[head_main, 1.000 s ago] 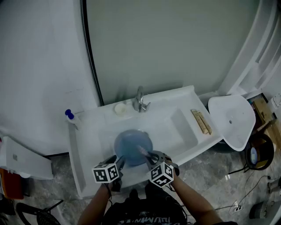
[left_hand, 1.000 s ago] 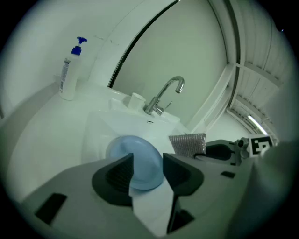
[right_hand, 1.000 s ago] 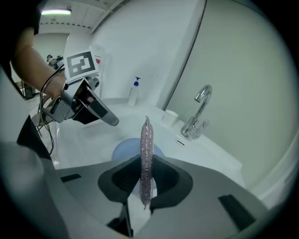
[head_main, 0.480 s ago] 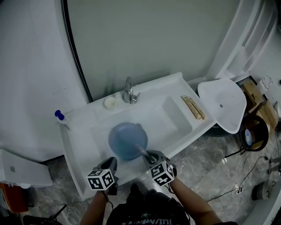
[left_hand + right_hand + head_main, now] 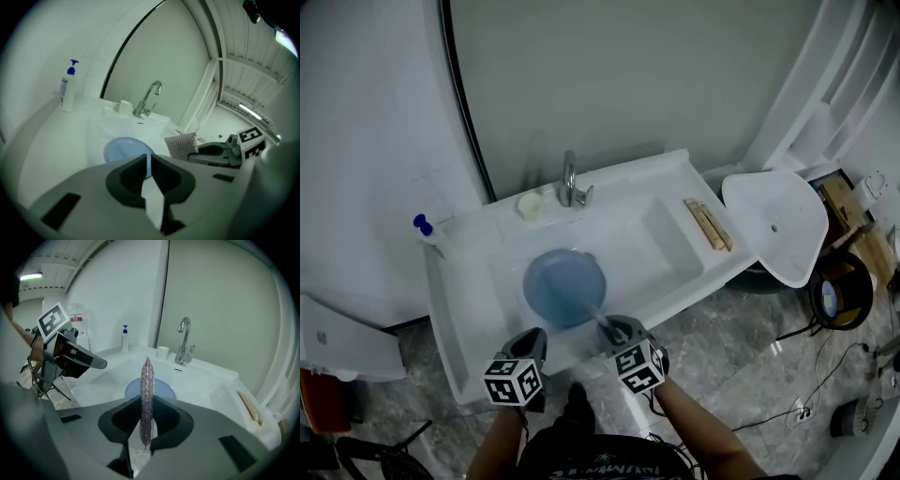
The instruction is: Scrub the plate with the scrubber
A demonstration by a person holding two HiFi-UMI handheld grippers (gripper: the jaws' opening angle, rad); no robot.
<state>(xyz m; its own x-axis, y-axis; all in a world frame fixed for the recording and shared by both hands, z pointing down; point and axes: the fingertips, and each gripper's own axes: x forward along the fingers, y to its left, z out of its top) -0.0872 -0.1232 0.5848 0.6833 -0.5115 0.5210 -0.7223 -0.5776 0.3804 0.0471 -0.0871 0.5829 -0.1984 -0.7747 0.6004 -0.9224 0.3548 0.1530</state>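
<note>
scrubber [image 5: 147, 390] flat, glittery mesh; plate [image 5: 555, 281] round, blue

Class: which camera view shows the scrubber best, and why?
Left gripper view: the scrubber shows its flat mesh face. The right gripper view shows it edge-on between the jaws; the head view, only a sliver.

Glossy white sink [image 5: 675, 183], shiny metal tap [image 5: 570, 183], smooth blue plate [image 5: 562, 286], rough sparkly mesh scrubber [image 5: 147, 390]
</note>
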